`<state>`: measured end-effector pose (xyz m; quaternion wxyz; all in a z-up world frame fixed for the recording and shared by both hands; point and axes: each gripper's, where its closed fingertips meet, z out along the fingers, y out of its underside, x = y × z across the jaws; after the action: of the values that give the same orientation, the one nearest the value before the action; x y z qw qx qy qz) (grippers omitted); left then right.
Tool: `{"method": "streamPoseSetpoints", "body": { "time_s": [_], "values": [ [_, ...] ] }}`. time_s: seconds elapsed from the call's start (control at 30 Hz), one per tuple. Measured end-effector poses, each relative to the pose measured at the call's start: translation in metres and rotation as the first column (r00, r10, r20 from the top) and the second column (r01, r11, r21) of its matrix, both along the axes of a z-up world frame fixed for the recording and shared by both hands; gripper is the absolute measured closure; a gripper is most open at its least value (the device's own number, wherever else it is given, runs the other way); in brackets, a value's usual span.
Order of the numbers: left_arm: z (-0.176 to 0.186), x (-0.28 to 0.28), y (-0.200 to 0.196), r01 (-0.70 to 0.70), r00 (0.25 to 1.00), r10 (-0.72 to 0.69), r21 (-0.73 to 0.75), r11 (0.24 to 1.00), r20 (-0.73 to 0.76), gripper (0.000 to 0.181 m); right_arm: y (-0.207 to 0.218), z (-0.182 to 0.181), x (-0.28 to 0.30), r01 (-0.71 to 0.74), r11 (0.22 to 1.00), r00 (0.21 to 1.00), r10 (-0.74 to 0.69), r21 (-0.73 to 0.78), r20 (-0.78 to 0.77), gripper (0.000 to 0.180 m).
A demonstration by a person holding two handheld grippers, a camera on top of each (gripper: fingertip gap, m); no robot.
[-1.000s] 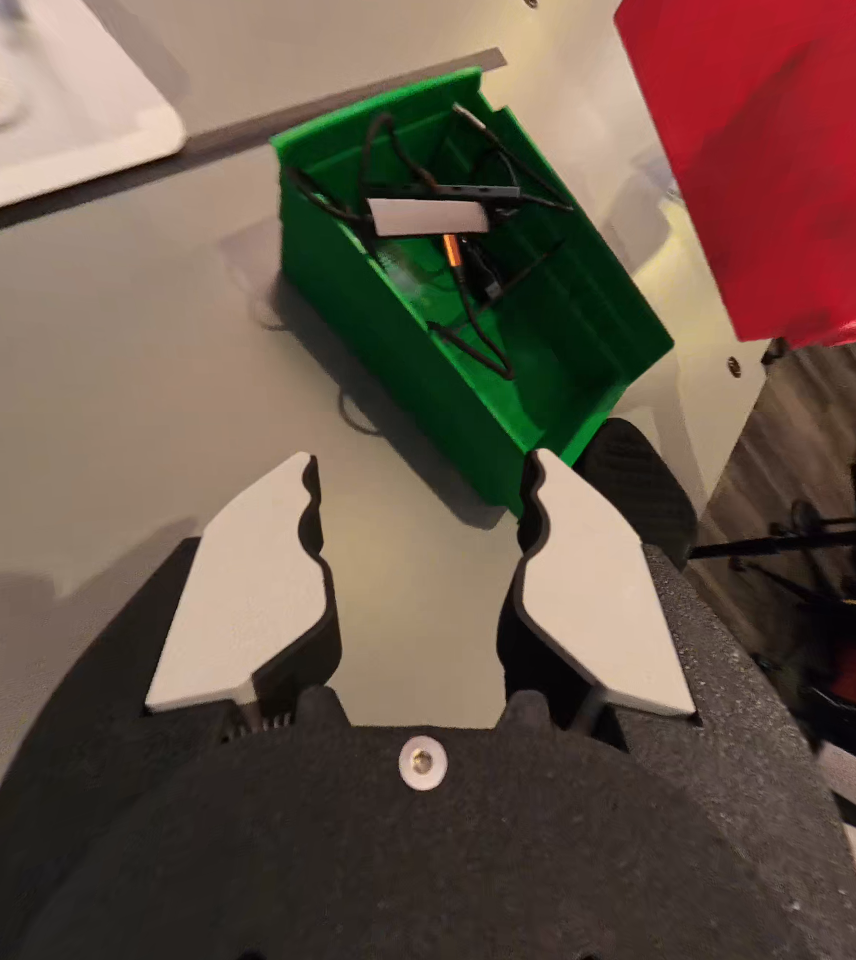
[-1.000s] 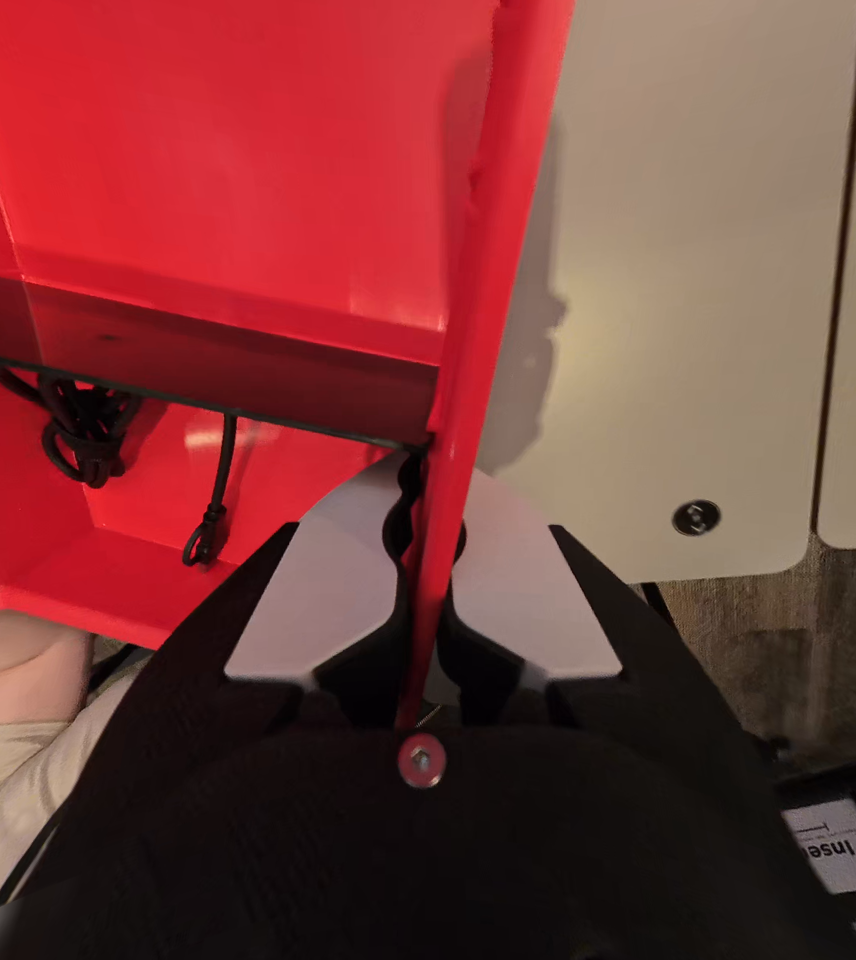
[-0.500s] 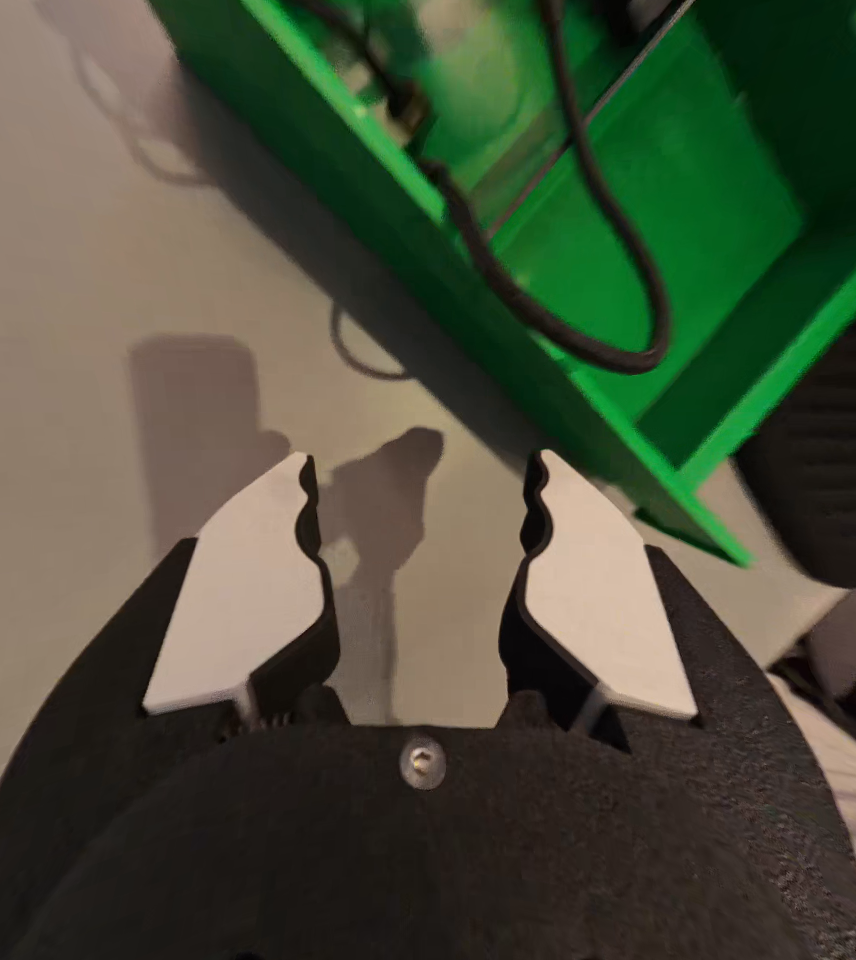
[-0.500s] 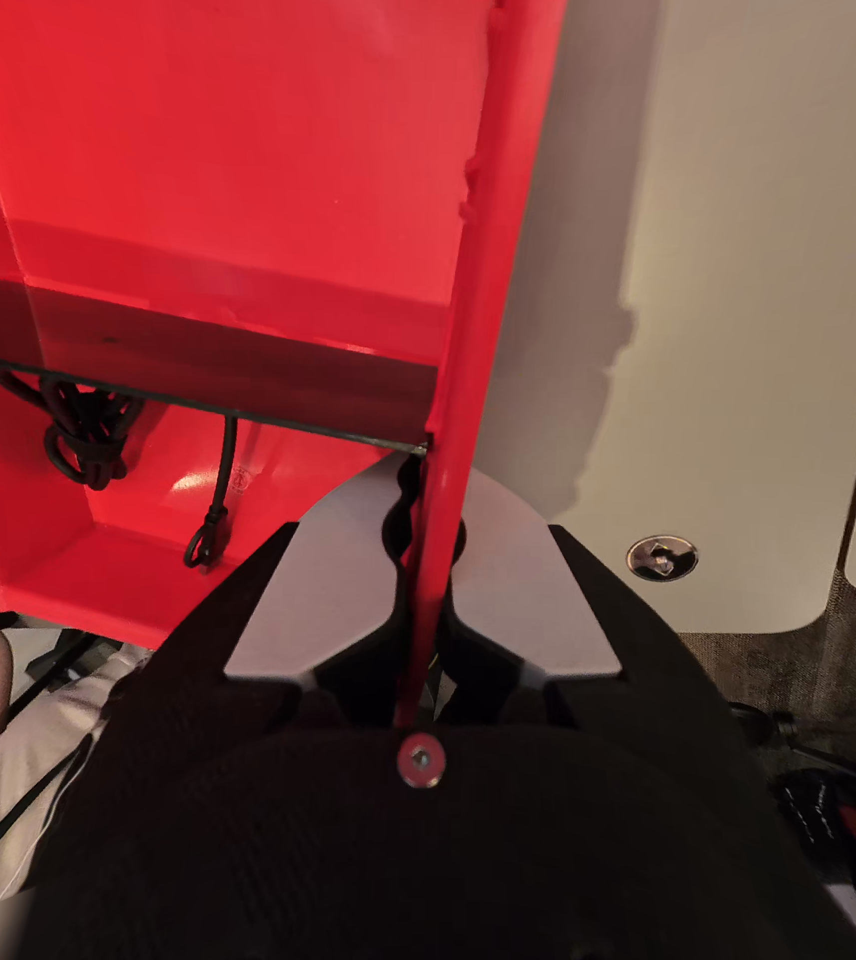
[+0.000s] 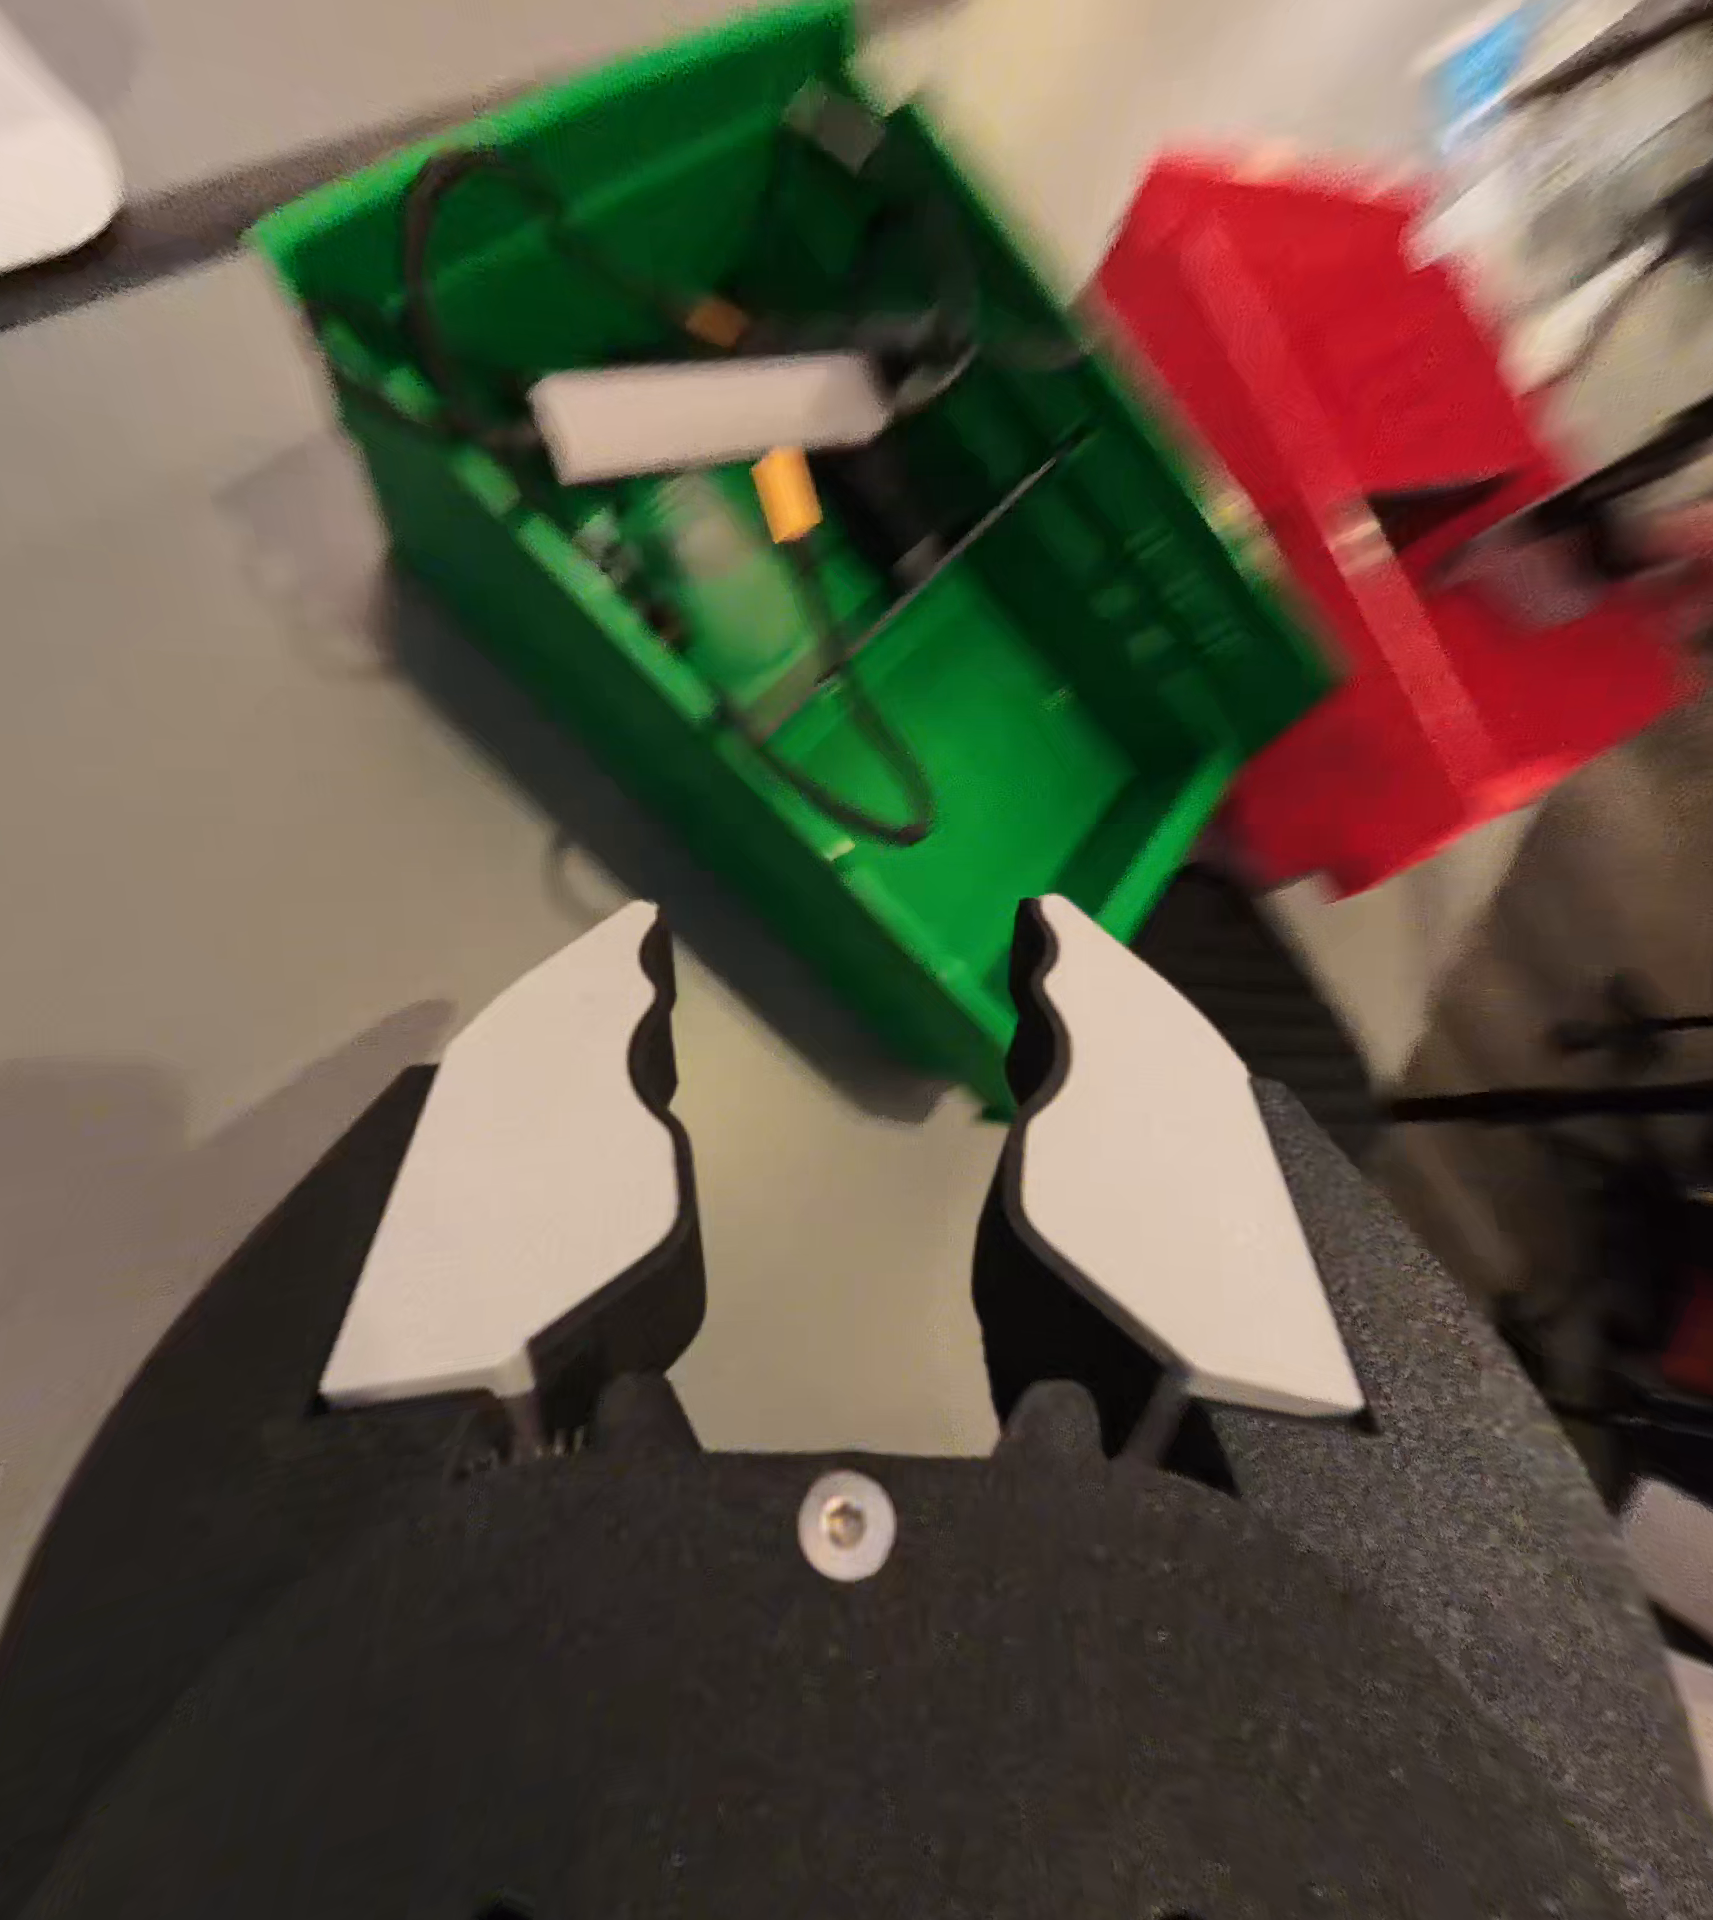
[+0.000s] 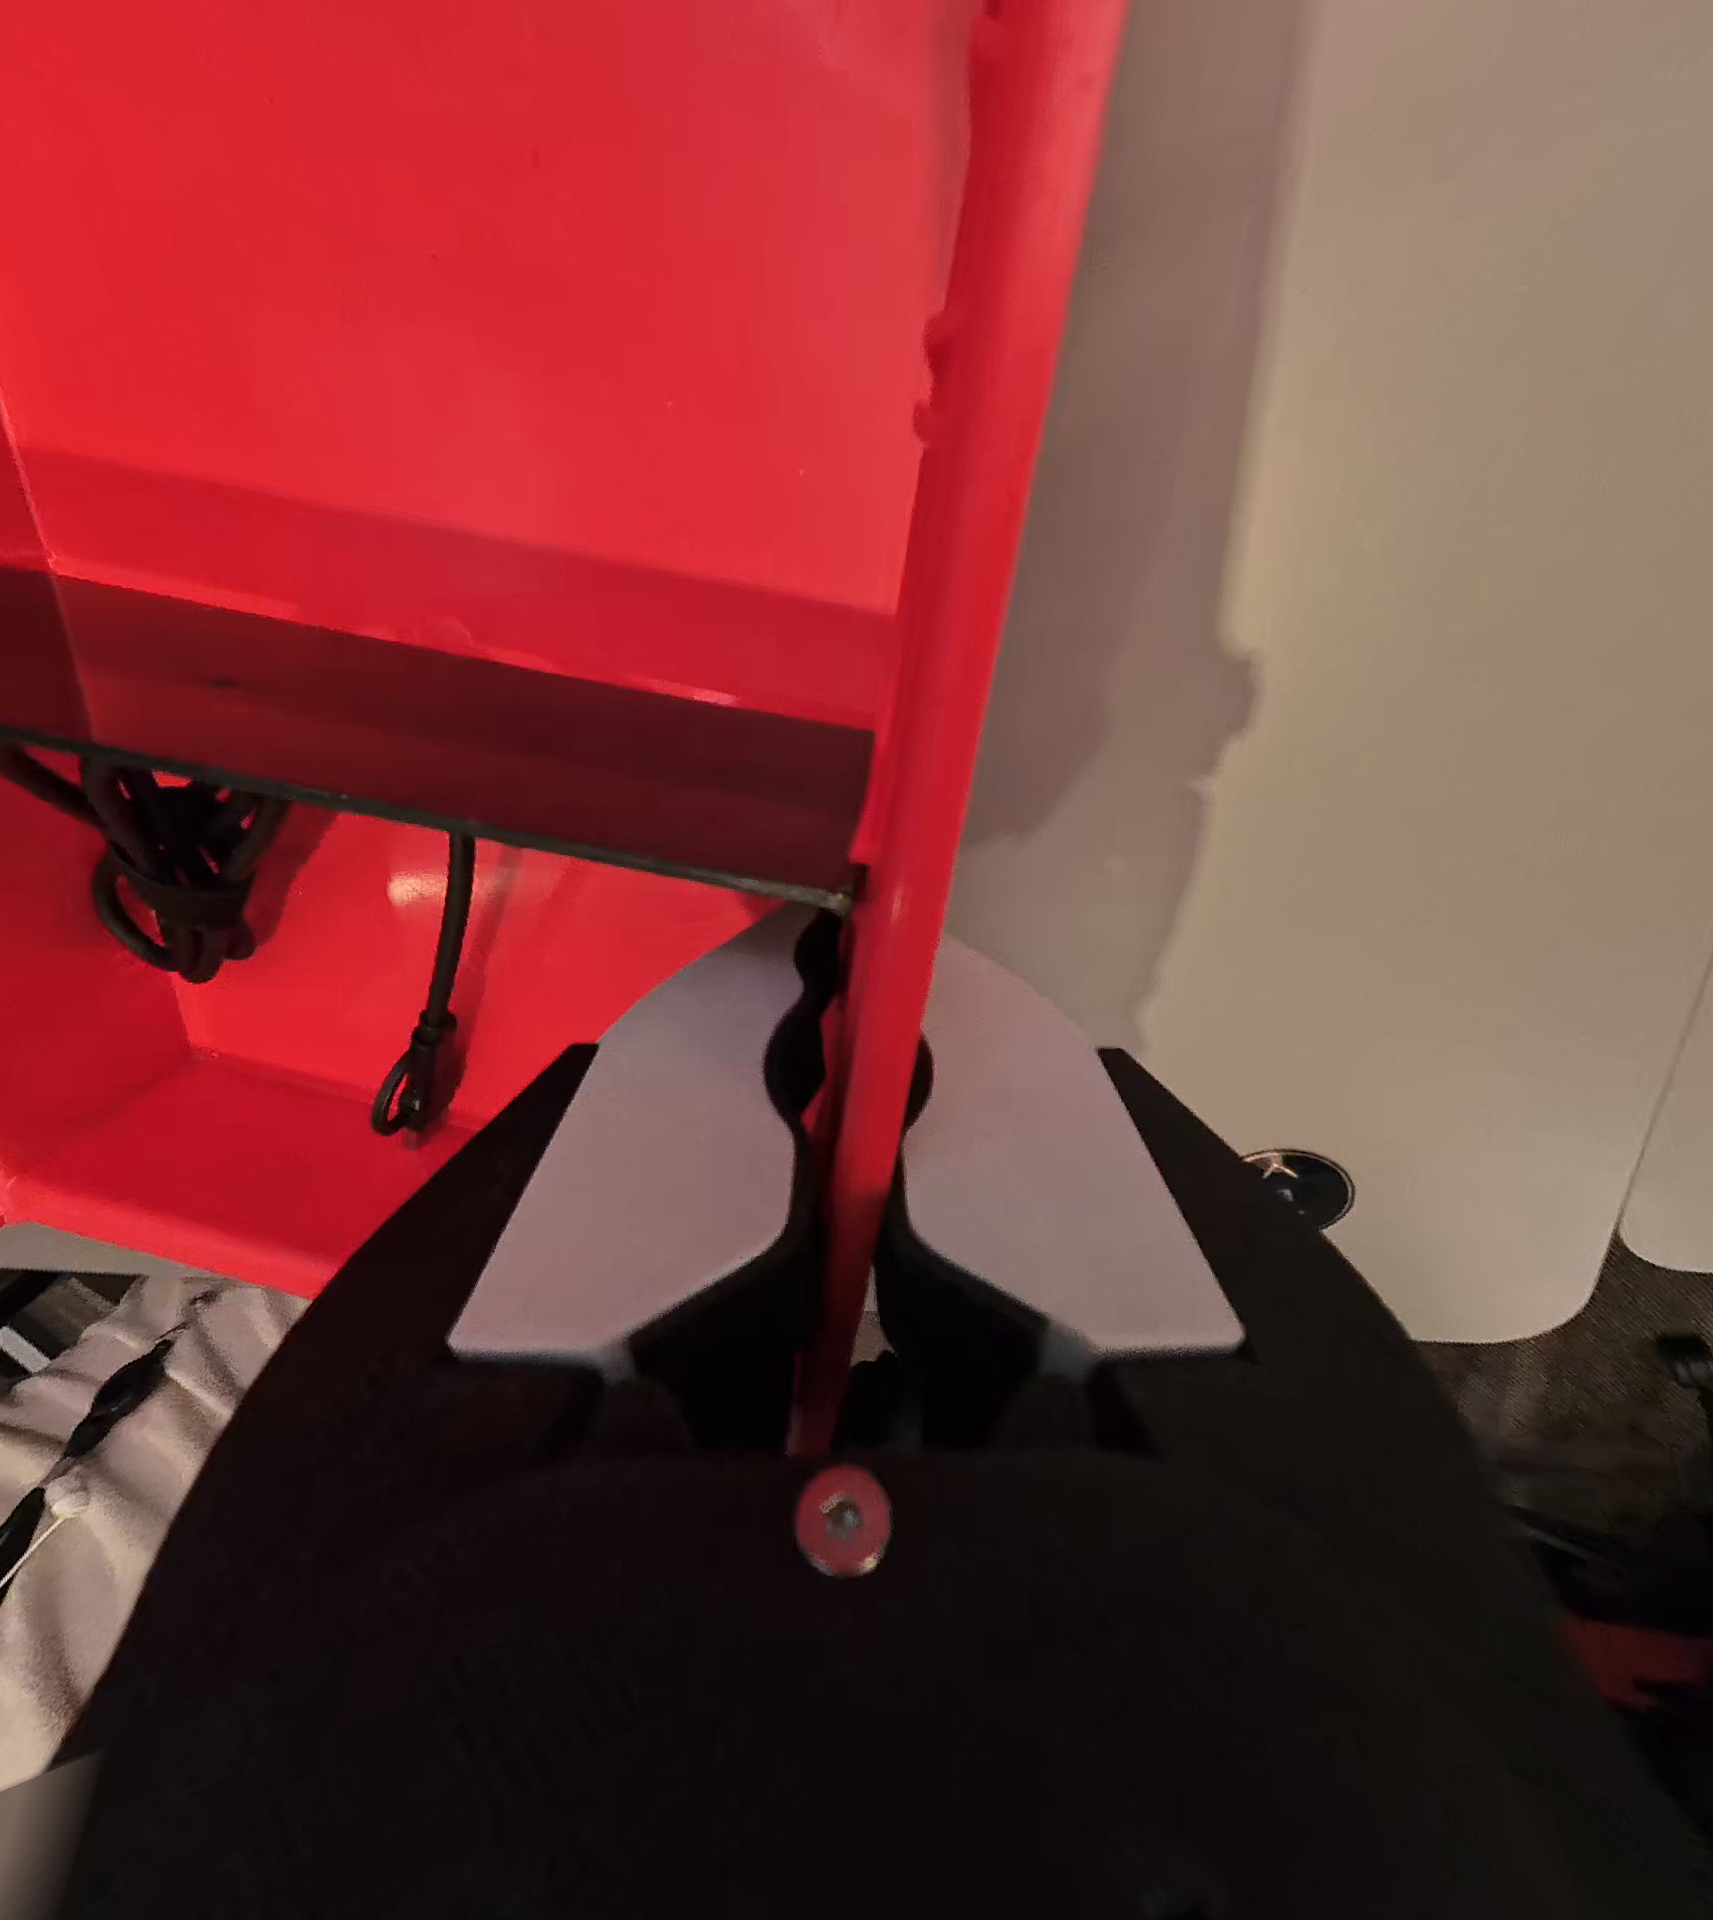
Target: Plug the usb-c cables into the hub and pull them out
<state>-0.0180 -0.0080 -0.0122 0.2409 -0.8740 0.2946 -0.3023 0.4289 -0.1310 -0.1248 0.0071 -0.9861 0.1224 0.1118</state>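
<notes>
Grey hub [image 5: 717,421] lying crosswise in green bin [image 5: 613,748], left fingers [image 5: 561,1164] wide, right fingers [image 6: 686,1132] pinching red bin [image 6: 478,312] wall

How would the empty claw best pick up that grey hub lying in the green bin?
Probably from above, across the hub's narrow width near its middle: it lies flat and long in the green bin, cables at one end. The left gripper is open.

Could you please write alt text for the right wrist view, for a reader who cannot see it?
The right gripper is shut on the side wall of a red bin, held beside a pale table. A dark divider crosses the bin, with a bundled black cable in the near compartment.
</notes>
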Motion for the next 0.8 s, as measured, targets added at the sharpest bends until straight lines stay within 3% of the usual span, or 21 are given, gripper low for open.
{"method": "streamPoseSetpoints", "body": {
  "time_s": [0.03, 0.07, 0.2, 0.27, 0.3, 0.43, 0.57, 0.67, 0.8],
  "values": [
    [0.012, 0.011, -0.003, 0.006, 0.994, -0.007, 0.003, 1.000, 0.105, 0.116, 0.000, 0.000, 0.001, -0.003, 1.000, 1.000, 0.003, -0.003, 0.014, 0.173],
    [0.013, 0.021, -0.006, 0.017, 0.991, -0.018, 0.006, 1.000, 0.136, 0.114, 0.002, 0.000, 0.002, -0.003, 1.000, 1.000, 0.003, -0.001, 0.023, 0.173],
    [-0.052, 0.032, -0.014, 0.080, 0.974, -0.083, -0.020, 0.997, -0.212, 0.093, 0.005, 0.003, -0.003, -0.011, 1.000, 1.000, 0.011, 0.005, 0.028, 0.173],
    [-0.077, 0.032, -0.016, 0.084, 0.946, -0.099, -0.062, 0.995, -0.310, 0.093, 0.007, 0.005, -0.004, -0.015, 1.000, 0.999, 0.014, 0.015, 0.036, 0.173],
    [-0.085, 0.030, -0.017, 0.081, 0.934, -0.105, -0.085, 0.993, -0.340, 0.080, 0.008, 0.006, -0.004, -0.019, 1.000, 0.999, 0.018, 0.019, 0.042, 0.173],
    [-0.087, 0.011, -0.014, 0.088, 0.927, -0.140, -0.159, 0.983, -0.348, 0.101, 0.007, 0.010, -0.006, -0.043, 0.999, 0.997, 0.041, 0.018, 0.068, 0.173],
    [-0.076, -0.019, -0.001, 0.060, 0.966, -0.121, -0.255, 0.965, -0.230, 0.170, 0.011, 0.009, -0.016, -0.079, 0.997, 0.993, 0.078, 0.008, 0.091, 0.173],
    [-0.073, -0.055, 0.020, -0.024, 0.983, -0.030, -0.284, 0.958, -0.183, 0.172, 0.017, 0.006, -0.030, -0.099, 0.995, 0.993, 0.098, 0.015, 0.069, 0.173],
    [-0.073, -0.120, 0.051, -0.157, 0.963, 0.108, -0.186, 0.970, -0.249, 0.174, 0.029, -0.002, -0.052, -0.129, 0.991, 0.991, 0.128, 0.024, 0.039, 0.173]
  ]
}}
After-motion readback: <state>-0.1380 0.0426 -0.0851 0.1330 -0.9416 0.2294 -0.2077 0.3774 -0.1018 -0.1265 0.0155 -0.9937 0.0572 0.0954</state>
